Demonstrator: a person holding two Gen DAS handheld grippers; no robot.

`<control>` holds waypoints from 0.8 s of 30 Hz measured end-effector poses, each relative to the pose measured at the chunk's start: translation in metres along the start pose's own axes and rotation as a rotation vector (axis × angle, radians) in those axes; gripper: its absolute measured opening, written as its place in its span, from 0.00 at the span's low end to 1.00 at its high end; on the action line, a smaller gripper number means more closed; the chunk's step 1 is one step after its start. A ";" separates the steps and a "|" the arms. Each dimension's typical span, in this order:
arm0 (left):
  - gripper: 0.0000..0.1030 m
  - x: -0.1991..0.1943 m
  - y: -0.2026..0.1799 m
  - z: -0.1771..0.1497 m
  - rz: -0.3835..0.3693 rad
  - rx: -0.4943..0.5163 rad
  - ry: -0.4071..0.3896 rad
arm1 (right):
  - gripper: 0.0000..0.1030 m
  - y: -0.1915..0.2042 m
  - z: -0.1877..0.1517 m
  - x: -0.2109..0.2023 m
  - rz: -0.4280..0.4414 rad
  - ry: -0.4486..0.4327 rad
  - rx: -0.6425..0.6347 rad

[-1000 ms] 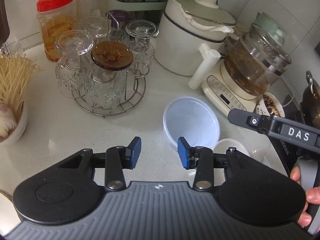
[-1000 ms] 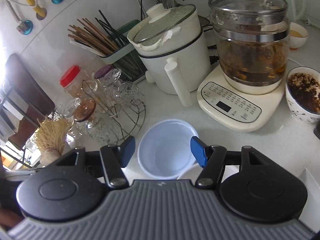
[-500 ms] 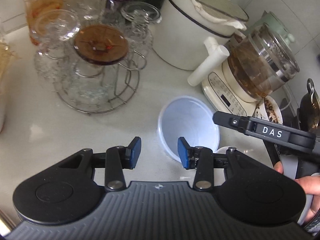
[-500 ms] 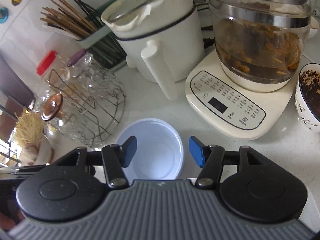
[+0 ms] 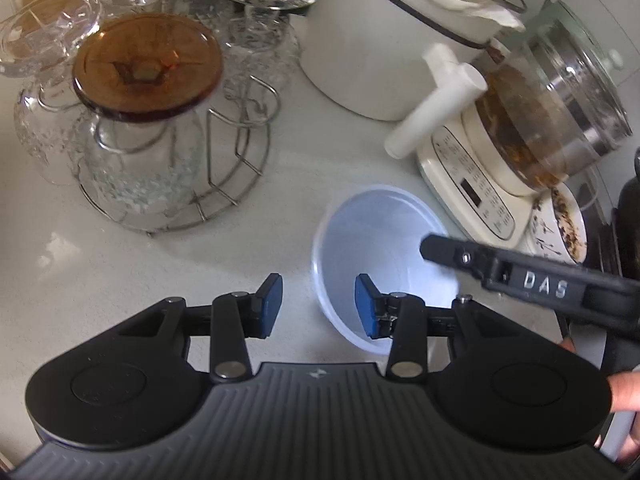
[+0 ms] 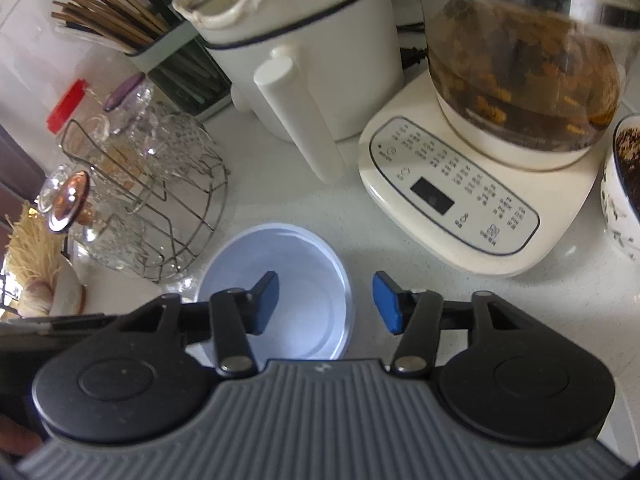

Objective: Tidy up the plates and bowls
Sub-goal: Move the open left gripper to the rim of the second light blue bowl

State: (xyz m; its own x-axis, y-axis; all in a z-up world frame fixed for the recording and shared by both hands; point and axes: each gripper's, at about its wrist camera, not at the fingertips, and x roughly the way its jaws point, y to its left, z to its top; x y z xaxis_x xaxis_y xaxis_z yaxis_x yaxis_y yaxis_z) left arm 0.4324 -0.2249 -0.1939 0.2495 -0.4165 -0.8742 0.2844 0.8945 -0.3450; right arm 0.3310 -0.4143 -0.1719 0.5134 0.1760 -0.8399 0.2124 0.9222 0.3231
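Straddling translucent plastic bowl [image 6: 280, 292] rim (near edge hidden), right gripper [image 6: 325, 303] closing, pads apart; left gripper [image 5: 318, 306] likewise spread.

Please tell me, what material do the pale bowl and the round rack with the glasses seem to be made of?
The bowl looks like thin plastic, matte and slightly translucent: light glows bluish through its wall. The rack seems to be bare metal wire, silvery and shiny, with bright glints along its bent loops.

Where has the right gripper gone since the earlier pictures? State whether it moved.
Yes. The right gripper has closed in on the plastic bowl, its jaws closing astride the rim; the fixed kettle base looms larger.
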 end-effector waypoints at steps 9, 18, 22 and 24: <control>0.32 0.010 0.001 0.003 0.018 -0.008 -0.008 | 0.41 -0.008 -0.003 0.007 -0.029 0.017 0.033; 0.09 0.011 0.002 -0.002 0.001 -0.016 -0.032 | 0.18 -0.008 -0.001 0.016 -0.013 0.063 0.043; 0.08 0.006 0.000 -0.003 -0.003 -0.003 -0.044 | 0.13 -0.006 0.000 0.017 -0.014 0.066 0.026; 0.08 0.004 0.000 -0.003 -0.003 0.000 -0.049 | 0.11 -0.005 -0.001 0.015 -0.014 0.057 0.018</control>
State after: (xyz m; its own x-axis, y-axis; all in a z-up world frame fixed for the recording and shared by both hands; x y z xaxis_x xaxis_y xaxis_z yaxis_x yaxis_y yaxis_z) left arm 0.4309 -0.2260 -0.1987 0.2933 -0.4269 -0.8554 0.2852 0.8931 -0.3479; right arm 0.3367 -0.4154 -0.1870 0.4618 0.1828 -0.8679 0.2342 0.9187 0.3181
